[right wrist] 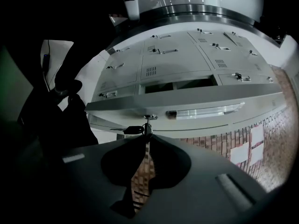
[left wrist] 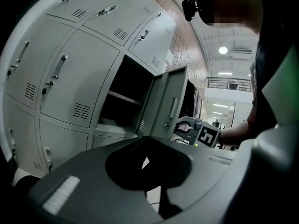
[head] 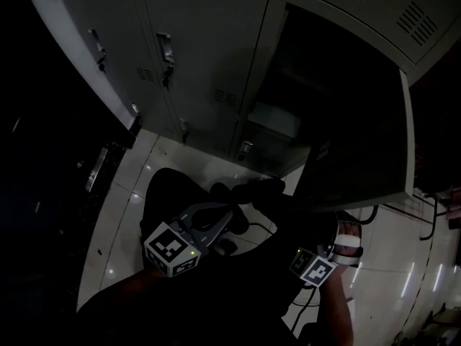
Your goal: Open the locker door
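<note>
Your right gripper (right wrist: 146, 136) nearly closed, seemingly pinching key (right wrist: 147, 124) straight ahead in swung-out locker door (right wrist: 196, 99); left gripper (left wrist: 145, 161) jaws together, empty, farther back

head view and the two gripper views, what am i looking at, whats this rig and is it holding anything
No robot: a person holds a two-jaw gripper in each hand. The head view looks down from the person's head at grey lockers, one with its door swung open. The other two cameras ride on the grippers and look along their jaws. The left gripper has its jaws together, nothing between them. The right gripper is closed on a key sticking out of the open door's lock, beside its handle. The marker cubes are parts of the grippers.
</note>
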{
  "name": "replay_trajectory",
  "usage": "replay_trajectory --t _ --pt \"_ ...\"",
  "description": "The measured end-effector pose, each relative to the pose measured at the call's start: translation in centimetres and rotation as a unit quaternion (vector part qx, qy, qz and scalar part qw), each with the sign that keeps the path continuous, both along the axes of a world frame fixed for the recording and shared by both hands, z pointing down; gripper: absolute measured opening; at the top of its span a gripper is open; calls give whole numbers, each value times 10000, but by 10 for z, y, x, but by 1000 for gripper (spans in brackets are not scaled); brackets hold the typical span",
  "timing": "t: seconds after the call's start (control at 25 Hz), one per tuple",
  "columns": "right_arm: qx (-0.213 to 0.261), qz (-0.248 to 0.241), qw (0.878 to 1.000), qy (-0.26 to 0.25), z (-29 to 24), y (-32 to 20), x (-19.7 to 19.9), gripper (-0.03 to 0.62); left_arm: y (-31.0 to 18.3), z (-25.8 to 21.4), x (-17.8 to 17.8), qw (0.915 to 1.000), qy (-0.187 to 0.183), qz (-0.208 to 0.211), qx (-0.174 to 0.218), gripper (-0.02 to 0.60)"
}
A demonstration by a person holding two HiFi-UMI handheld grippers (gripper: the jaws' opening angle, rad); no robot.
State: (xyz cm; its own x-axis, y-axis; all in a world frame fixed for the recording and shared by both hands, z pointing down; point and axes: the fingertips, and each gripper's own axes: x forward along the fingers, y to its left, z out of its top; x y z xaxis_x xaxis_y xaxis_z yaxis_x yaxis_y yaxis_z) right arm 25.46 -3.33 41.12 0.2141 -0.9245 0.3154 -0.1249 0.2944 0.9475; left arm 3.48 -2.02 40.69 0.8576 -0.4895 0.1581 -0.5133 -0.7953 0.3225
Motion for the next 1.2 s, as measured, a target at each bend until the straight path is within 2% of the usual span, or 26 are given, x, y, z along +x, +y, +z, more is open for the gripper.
replay_trajectory --t 0.28,0.48,0.56,0.64,0.68,0.72,0.76,0.84,0.88,0.92,0.96,1.08,1.2 --pt "17 328 9995 15 3 8 43 26 5 1 6 9998 -185 38 0 12" --pt "21 370 9993 -41 1 10 50 28 10 -2 18 9998 -152 160 35 12" --pt "11 452 9986 -265 -2 17 54 35 10 -4 19 9997 -162 182 73 11" --pt "-36 620 9937 -929 -7 32 58 35 10 -2 19 9996 -177 200 70 11" --pt "-102 688 9864 -1490 -9 42 57 35 10 -1 19 9996 -187 208 55 12" --pt "-202 719 9733 -2170 -10 52 53 26 10 0 19 9996 -196 214 42 11" --pt "-336 709 9534 -2912 -9 61 45 3 10 0 20 9996 -199 219 38 11" --pt "-674 567 8992 -4286 -7 74 19 2 10 -1 21 9995 -188 229 54 12" --pt "-832 456 8728 -4788 -6 79 3 2 11 -2 22 9995 -182 233 58 12" --pt "-947 322 8517 -5145 -6 81 -13 2 12 -2 23 9995 -175 238 55 11" --pt "-1015 163 8369 -5376 -7 80 -28 2 12 -2 24 9996 -167 242 49 12" --pt "-1089 -339 8125 -5717 -13 69 -67 0 15 -4 25 9995 -161 262 82 12" --pt "-1122 -560 7916 -5981 -18 60 -89 2 15 -5 22 9994 -192 253 110 11"
